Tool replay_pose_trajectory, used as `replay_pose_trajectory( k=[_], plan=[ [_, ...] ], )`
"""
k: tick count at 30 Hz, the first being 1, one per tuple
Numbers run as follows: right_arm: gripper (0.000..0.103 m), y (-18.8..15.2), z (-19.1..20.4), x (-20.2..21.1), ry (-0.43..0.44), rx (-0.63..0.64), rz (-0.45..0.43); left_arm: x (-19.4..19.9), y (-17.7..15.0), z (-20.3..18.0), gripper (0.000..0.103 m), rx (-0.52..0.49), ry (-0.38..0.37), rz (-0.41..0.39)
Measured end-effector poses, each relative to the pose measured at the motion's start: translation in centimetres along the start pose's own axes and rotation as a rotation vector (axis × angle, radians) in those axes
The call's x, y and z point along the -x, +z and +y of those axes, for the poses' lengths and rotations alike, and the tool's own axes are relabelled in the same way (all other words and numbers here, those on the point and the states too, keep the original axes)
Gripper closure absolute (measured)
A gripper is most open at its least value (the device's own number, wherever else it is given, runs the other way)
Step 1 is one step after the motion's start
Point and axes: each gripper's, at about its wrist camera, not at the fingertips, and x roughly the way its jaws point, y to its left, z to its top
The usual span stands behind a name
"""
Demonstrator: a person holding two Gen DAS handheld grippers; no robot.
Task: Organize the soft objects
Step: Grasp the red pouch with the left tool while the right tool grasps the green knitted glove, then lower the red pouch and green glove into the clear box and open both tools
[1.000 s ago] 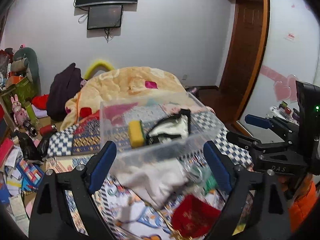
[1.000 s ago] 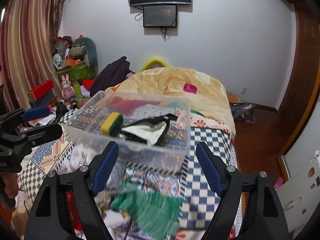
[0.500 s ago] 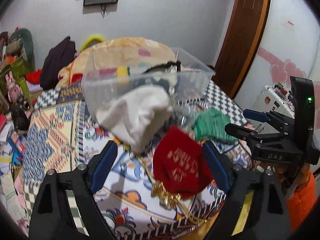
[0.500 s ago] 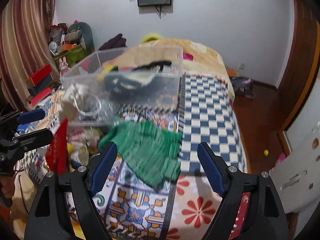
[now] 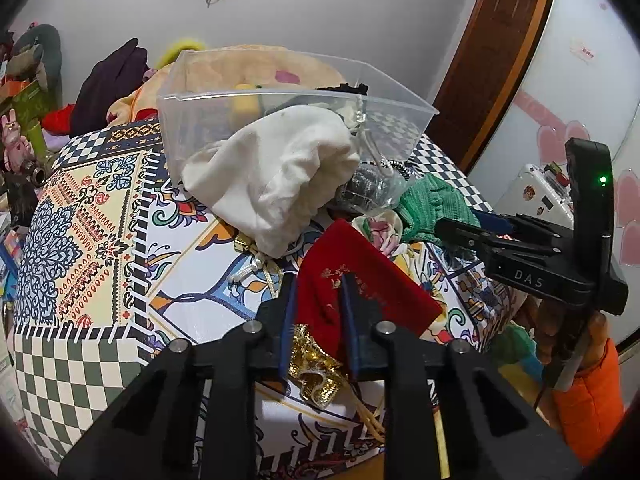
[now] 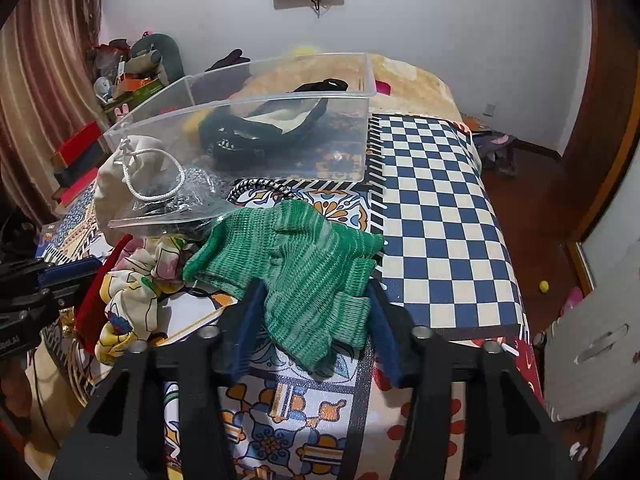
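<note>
Both pieces are floppy and light, so pinch the cloth body, not cords. Your left claw [image 5: 316,320] is clenched on the red pouch [image 5: 360,280] at the counter's [image 5: 80,200] front edge; your right claw [image 6: 316,320] is grasping the green glove [image 6: 296,256] below the clear bin [image 6: 280,136]. Half a second ago both claws hung wide open above them.

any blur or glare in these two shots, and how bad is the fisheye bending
Left wrist view: sharp, even indoor light; the door frame bows strongly, corners black. Right wrist view: also sharp; mild glare on the clear plastic bin, and the checkered cloth curves toward the edge.
</note>
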Motion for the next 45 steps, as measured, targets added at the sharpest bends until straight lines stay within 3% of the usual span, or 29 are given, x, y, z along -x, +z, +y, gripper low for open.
replay_pose_trajectory(
  k=[5,11,28,36,45],
  plan=[
    [0.073,-0.2,0.1,0.2,-0.008,0.015,-0.018,0.4,-0.1,0.1,0.093,-0.004,0.017,-0.019],
    [0.078,-0.2,-0.1,1.5,-0.01,0.008,-0.049,2.1,0.5,0.7,0.096,0.013,0.031,-0.07],
    [0.08,2.6,-0.7,7.4,-0.003,-0.01,-0.241,7.5,4.5,0.7,0.097,0.003,0.05,-0.252],
    [0.08,4.8,0.0,7.7,0.012,-0.012,-0.322,8.4,7.9,1.2,0.097,0.008,0.059,-0.337],
    [0.08,7.4,0.9,6.0,0.028,-0.016,-0.349,8.0,12.0,2.5,0.097,0.024,0.129,-0.396]
  ],
)
